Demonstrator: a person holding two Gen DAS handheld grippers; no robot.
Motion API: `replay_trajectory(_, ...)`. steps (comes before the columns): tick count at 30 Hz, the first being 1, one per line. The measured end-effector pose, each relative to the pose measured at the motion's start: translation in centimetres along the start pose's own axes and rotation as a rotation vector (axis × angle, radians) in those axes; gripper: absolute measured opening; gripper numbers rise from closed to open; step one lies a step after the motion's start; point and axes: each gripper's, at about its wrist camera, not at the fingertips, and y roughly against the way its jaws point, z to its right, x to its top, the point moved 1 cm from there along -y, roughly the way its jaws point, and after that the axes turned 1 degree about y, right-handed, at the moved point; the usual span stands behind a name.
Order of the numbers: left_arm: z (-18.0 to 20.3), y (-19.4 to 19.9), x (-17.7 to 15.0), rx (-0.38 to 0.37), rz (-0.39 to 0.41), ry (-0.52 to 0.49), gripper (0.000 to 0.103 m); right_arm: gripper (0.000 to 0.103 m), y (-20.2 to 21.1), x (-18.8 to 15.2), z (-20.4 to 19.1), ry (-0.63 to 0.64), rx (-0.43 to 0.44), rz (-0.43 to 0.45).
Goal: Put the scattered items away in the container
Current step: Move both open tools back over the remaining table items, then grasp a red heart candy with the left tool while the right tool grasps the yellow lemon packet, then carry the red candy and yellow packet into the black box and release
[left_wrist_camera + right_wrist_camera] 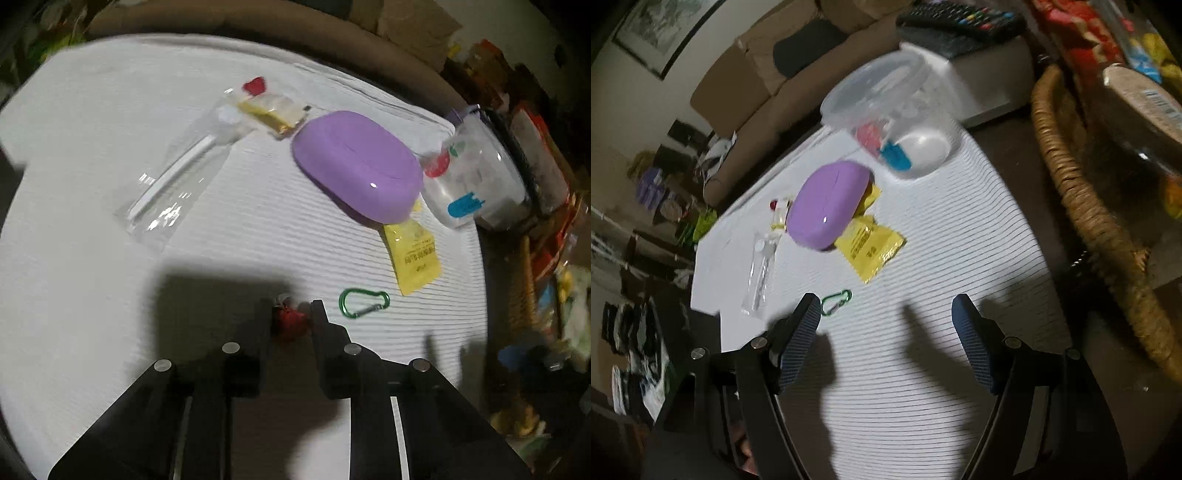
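Observation:
My left gripper (291, 314) points down at the white ribbed cloth (92, 277), its dark fingers shut on a small red item (290, 326) lying there. Just right of it lies a green carabiner (369, 311), with a yellow packet (413, 258) and a purple oval case (358, 166) beyond. The clear plastic container (476, 173) stands at the cloth's far right edge. My right gripper (886, 314) hovers open over bare cloth with nothing between its blue pads (798, 347). The carabiner (848, 295) lies just past its left fingertip, and the case (827, 206) and container (897, 122) sit farther off.
A clear sleeve with a white stick (173, 177) and a small packet with yellow and red contents (273, 110) lie at the far left. A wicker basket (1082, 206) borders the cloth on the right. A white box with a remote control (990, 81) stands behind the container.

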Motion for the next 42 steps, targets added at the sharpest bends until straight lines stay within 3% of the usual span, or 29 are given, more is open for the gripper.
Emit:
replay_trajectory(4, -2.3, 4.3, -0.4, -0.081, 0.009, 0.136, 0.02, 0.072, -0.8, 0.0, 0.2, 0.03, -0.011, -0.01)
replay_trajectory(7, -2.5, 8.4, -1.0, 0.001, 0.019, 0.139, 0.02, 0.072, -2.7, 0.2, 0.3, 0.055, 0.003, -0.042)
replay_trajectory(10, -2.8, 13.7, -1.9, 0.043, 0.077, 0.112, 0.02, 0.072, -4.6, 0.0, -0.1, 0.093, -0.008, -0.075)
replay_trajectory(15, -3.5, 19.3, -1.9, 0.09, 0.185, 0.058, 0.02, 0.079, -7.1, 2.2, -3.5, 0.291, -0.09, -0.076)
replay_trajectory(17, -4.0, 19.9, -1.7, 0.102, 0.201, 0.055, 0.02, 0.092, -8.4, 2.9, -5.6, 0.42, -0.178, -0.059)
replay_trajectory(20, -5.3, 20.2, -1.6, 0.094, 0.198, 0.086, 0.02, 0.093, -10.9, 2.7, -8.2, 0.614, -0.27, -0.095)
replay_trajectory(22, -5.9, 20.1, -1.5, 0.113, 0.197, 0.097, 0.02, 0.086, -12.3, 2.3, -9.0, 0.685, -0.313, -0.126)
replay_trajectory(23, -6.3, 20.4, -1.5, 0.119, 0.2, 0.101, 0.02, 0.075, -12.6, 2.2, -8.8, 0.676, -0.3, -0.127)
replay_trajectory(24, -6.6, 20.5, -1.4, 0.12, 0.204, 0.101, 0.02, 0.05, -12.3, 2.3, -8.6, 0.649, -0.276, -0.117)
replay_trajectory(25, -6.7, 20.7, -1.4, 0.121, 0.207, 0.1, 0.02, 0.041, -11.8, 2.5, -8.1, 0.592, -0.251, -0.106)
replay_trajectory(27, -6.9, 21.1, -1.3, 0.131, 0.221, 0.1, 0.02, 0.033, -10.9, 2.2, -7.5, 0.543, -0.289, -0.114)
replay_trajectory(29, -7.1, 21.5, -1.2, 0.137, 0.24, 0.109, 0.02, 0.031, -9.6, 1.7, -7.4, 0.515, -0.211, -0.133)
replay_trajectory(30, -7.4, 21.9, -1.2, 0.131, 0.248, 0.113, 0.02, 0.031, -8.0, 1.3, -7.4, 0.494, -0.143, -0.123)
replay_trajectory(35, -8.0, 23.6, -1.6, 0.116, 0.284, 0.111, 0.02, 0.031, 0.5, 1.0, -7.5, 0.384, 0.028, -0.033)
replay_trajectory(40, -9.8, 26.4, -2.0, 0.115, 0.346, 0.149, 0.02, 0.031, 9.1, 0.1, -14.4, 0.419, 0.265, 0.049)
replay_trajectory(42, -10.6, 27.8, -2.1, 0.16, 0.378, 0.149, 0.02, 0.031, 11.2, -0.3, -17.5, 0.447, 0.355, 0.068)
